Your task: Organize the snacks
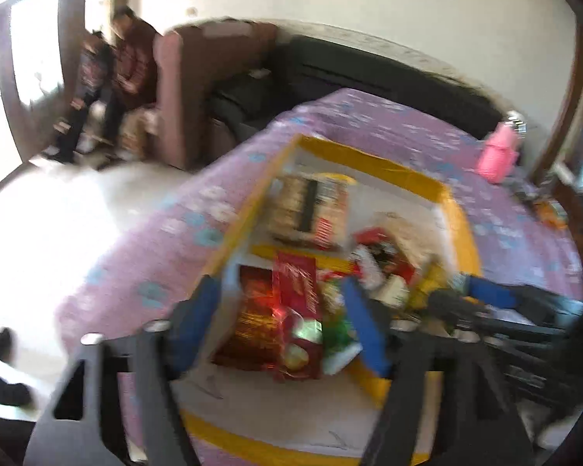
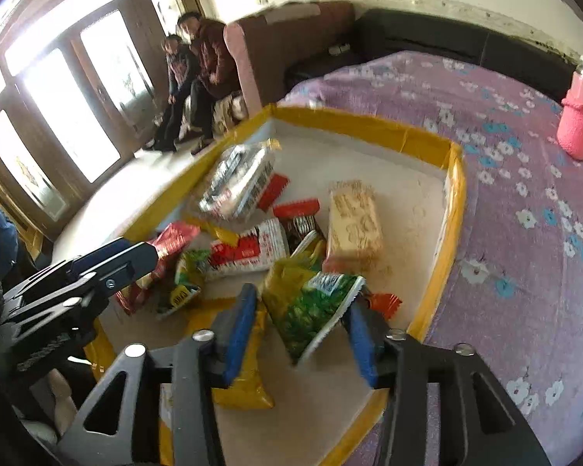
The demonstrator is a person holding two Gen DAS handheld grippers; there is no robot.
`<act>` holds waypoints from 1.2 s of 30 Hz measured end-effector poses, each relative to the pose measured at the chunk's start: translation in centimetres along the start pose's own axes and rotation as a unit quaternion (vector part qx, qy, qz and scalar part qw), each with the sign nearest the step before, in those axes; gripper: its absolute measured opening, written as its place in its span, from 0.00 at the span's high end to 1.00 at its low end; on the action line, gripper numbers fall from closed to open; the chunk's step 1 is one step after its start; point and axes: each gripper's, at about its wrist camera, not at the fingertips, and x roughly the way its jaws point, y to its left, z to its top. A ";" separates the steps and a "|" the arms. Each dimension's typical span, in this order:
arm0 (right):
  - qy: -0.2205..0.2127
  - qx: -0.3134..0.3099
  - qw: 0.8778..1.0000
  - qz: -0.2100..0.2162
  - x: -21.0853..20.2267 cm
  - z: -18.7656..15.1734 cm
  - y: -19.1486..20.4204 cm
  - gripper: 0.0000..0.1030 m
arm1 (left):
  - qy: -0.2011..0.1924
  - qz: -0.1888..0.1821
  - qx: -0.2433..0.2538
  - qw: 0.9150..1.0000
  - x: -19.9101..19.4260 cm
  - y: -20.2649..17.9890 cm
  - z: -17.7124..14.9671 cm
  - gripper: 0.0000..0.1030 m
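Observation:
A shallow white tray with yellow taped rim [image 2: 452,202] lies on a purple flowered cloth and holds several snack packets. My right gripper [image 2: 297,334] is wide open over the tray's near part, with a green-and-yellow packet [image 2: 311,306] between its blue fingers [image 2: 237,330]; I cannot tell if they touch it. A beige wafer pack [image 2: 355,219] and a silver packet [image 2: 239,182] lie farther in. My left gripper [image 1: 281,324] is open above a red packet [image 1: 297,310] and a gold-red packet [image 1: 252,322]; it also shows in the right wrist view [image 2: 136,260].
A pink knitted bottle [image 2: 579,124] stands at the table's far right; it also shows in the left wrist view [image 1: 499,151]. A brown armchair [image 1: 198,89] and a dark sofa [image 2: 427,35] lie behind the table. Two people [image 2: 192,77] sit by the windows.

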 end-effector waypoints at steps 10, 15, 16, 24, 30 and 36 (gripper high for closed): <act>-0.079 0.012 0.997 -0.007 -4.9 -2.0 -0.9 0.34 | -0.018 0.044 0.040 0.998 -1.3 -3.4 0.0 0.28; -0.079 0.040 0.996 -0.007 -5.6 -3.2 -2.6 0.33 | -0.023 0.047 0.057 0.997 -2.1 -5.5 -0.1 0.26; -0.076 0.045 0.996 -0.007 -5.6 -3.5 -3.0 0.33 | -0.024 0.049 0.061 0.997 -2.2 -5.9 -0.1 0.26; -0.094 0.063 0.993 -0.016 -7.4 -5.1 -4.6 0.30 | -0.038 0.052 0.094 0.994 -3.4 -8.9 -0.6 0.22; -0.103 0.058 0.992 -0.036 -8.4 -6.2 -4.8 0.27 | -0.029 0.054 0.117 0.991 -3.4 -10.7 -1.2 0.22; -0.101 0.066 0.992 -0.042 -8.8 -6.8 -5.4 0.26 | -0.029 0.051 0.128 0.990 -3.8 -11.5 -1.7 0.22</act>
